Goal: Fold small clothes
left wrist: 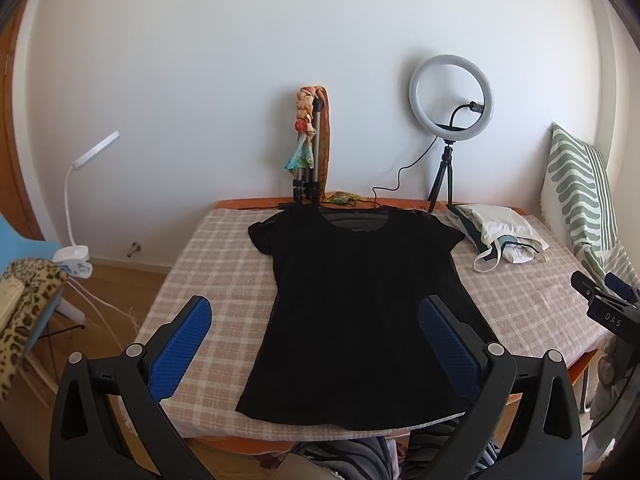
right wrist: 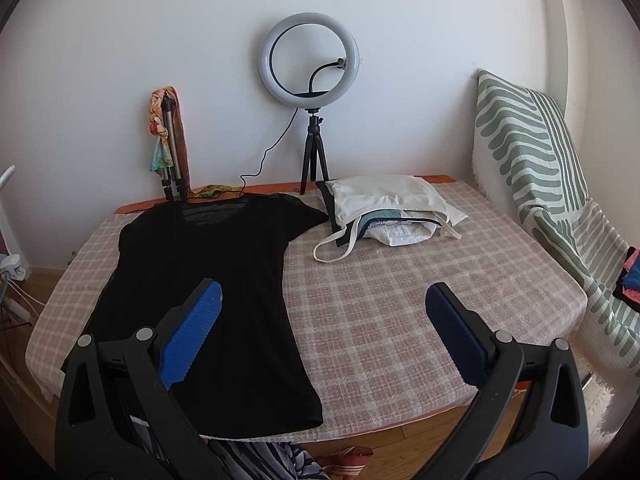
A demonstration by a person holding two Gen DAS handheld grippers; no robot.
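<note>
A black short-sleeved T-shirt point(left wrist: 360, 312) lies spread flat on the checked tablecloth point(left wrist: 208, 264), neck toward the wall, hem at the near edge. It also shows in the right wrist view point(right wrist: 208, 280). My left gripper point(left wrist: 316, 340) is open and empty, held above the shirt's lower part, its blue pads either side of the hem area. My right gripper point(right wrist: 324, 328) is open and empty above the near edge, its left pad over the shirt's right side. The right gripper's body shows at the right edge of the left wrist view point(left wrist: 608, 308).
A white cloth bag with folded clothes point(right wrist: 392, 212) lies at the back right of the table. A ring light on a tripod point(right wrist: 310, 56) and a tripod wrapped in a scarf point(right wrist: 168, 140) stand by the wall. A striped cushion point(right wrist: 532, 152) leans at right. A clip lamp point(left wrist: 76, 200) stands at left.
</note>
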